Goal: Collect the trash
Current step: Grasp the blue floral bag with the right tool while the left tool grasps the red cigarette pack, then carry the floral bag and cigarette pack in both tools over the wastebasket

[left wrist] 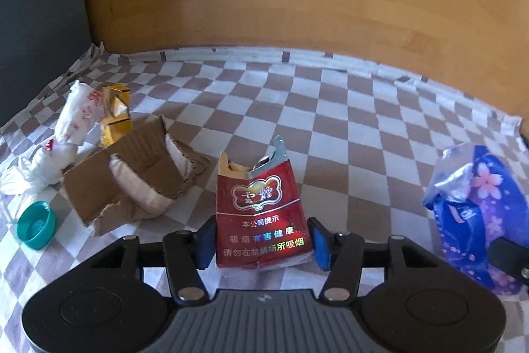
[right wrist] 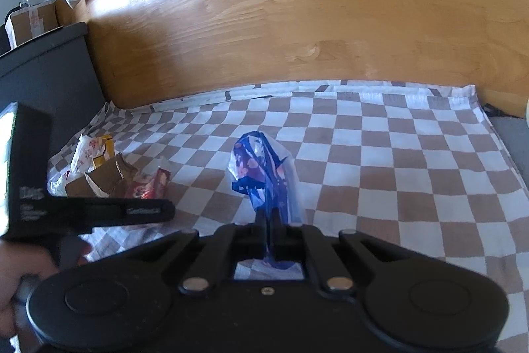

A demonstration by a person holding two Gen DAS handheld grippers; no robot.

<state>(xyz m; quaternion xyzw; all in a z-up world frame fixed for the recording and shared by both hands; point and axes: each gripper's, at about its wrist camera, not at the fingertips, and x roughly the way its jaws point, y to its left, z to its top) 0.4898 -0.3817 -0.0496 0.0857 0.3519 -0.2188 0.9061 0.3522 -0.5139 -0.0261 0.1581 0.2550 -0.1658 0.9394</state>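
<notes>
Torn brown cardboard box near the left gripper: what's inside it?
Inside the torn brown cardboard box, two pale padded paper bundles show through the ripped side. Whatever lies beneath or behind them is covered. A yellow carton stands behind the box.

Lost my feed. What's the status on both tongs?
Left tongs open, straddling red cigarette pack. Right tongs shut on blue floral wrapper. Nothing blocking the pack.
</notes>
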